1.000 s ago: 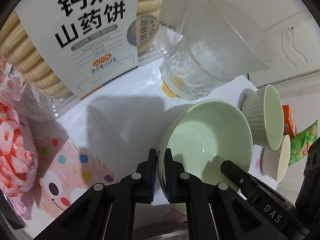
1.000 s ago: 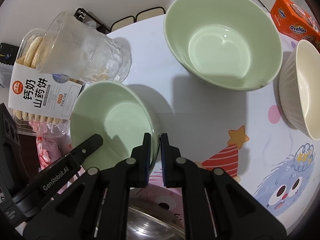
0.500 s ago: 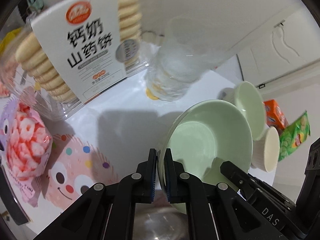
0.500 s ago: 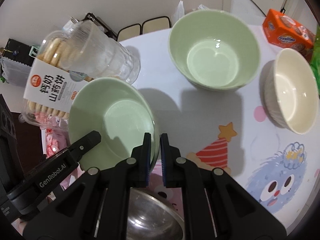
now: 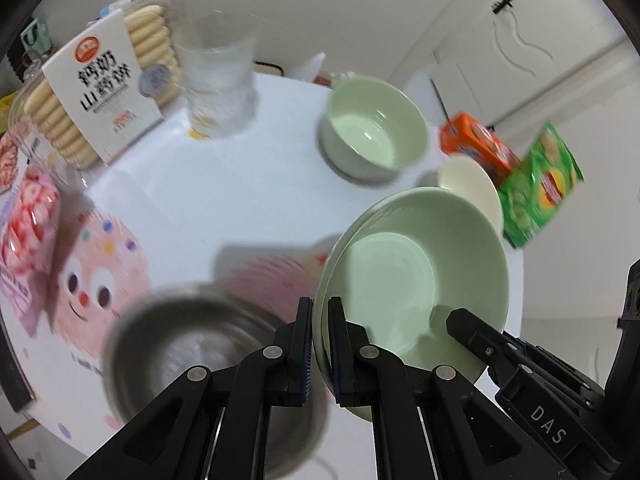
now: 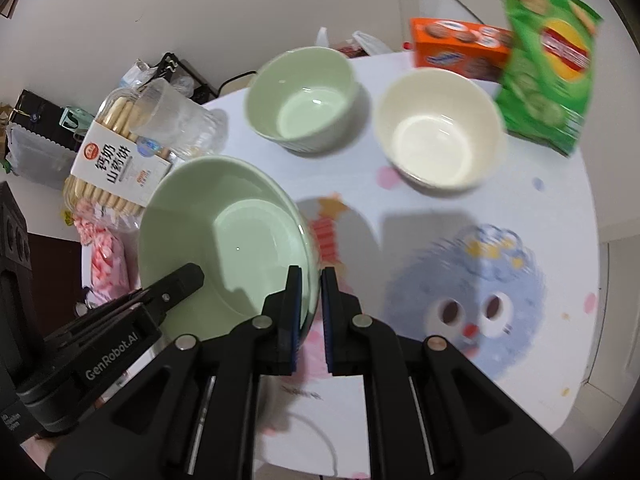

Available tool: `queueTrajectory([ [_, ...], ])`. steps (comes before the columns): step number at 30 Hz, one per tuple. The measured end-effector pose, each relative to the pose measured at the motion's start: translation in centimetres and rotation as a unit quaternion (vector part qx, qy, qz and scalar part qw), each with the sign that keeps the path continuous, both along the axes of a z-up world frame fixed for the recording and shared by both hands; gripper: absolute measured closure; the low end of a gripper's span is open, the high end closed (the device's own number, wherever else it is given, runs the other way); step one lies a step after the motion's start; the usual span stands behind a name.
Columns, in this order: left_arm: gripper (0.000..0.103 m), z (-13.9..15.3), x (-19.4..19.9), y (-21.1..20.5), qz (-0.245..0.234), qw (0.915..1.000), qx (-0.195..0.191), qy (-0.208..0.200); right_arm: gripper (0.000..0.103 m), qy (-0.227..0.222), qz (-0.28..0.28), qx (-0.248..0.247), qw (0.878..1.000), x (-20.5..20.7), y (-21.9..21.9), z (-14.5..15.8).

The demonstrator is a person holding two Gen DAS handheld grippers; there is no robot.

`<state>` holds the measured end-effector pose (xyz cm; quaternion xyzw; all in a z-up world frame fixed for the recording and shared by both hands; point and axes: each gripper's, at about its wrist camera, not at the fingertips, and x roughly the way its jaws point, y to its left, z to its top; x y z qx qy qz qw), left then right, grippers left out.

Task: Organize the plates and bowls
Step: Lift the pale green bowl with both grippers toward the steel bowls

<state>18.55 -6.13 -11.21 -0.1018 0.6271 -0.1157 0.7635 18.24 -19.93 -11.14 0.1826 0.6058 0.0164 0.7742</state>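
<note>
A wide pale green bowl (image 5: 412, 280) (image 6: 224, 240) hangs above the table, held from two sides. My left gripper (image 5: 319, 332) is shut on its left rim. My right gripper (image 6: 308, 304) is shut on its right rim. A deeper green bowl (image 5: 374, 128) (image 6: 304, 96) stands on the table at the back. Beside it sits a cream ribbed bowl (image 5: 472, 188) (image 6: 438, 136). A steel bowl (image 5: 200, 364) lies below my left gripper, blurred.
The round table (image 6: 520, 264) has a cartoon-print cover. On it stand a clear ribbed glass (image 5: 218, 80), a biscuit box (image 5: 104, 92), a pink candy bag (image 5: 28, 216), an orange box (image 6: 460, 48) and a green chip bag (image 6: 548, 64).
Both grippers have lifted the wide green bowl off the table and carried it right, away from the glass and biscuit box. The steel bowl has come into the left wrist view.
</note>
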Motion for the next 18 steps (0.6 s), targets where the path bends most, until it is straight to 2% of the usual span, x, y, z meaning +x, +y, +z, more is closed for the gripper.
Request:
queueTrajectory([
  [9,0.096,-2.7,-5.5,-5.1,-0.021,0.9994,0.01,0.028,0.092,0.025,-0.013,-0.004,1.0,-6.1,-5.0,-2.1],
  [18,0.096,-6.2,-8.7,-6.9,-0.022,0.9985,0.015,0.047,0.092,0.055,-0.015,-0.005,0.998,-9.7,-7.3,-5.5],
])
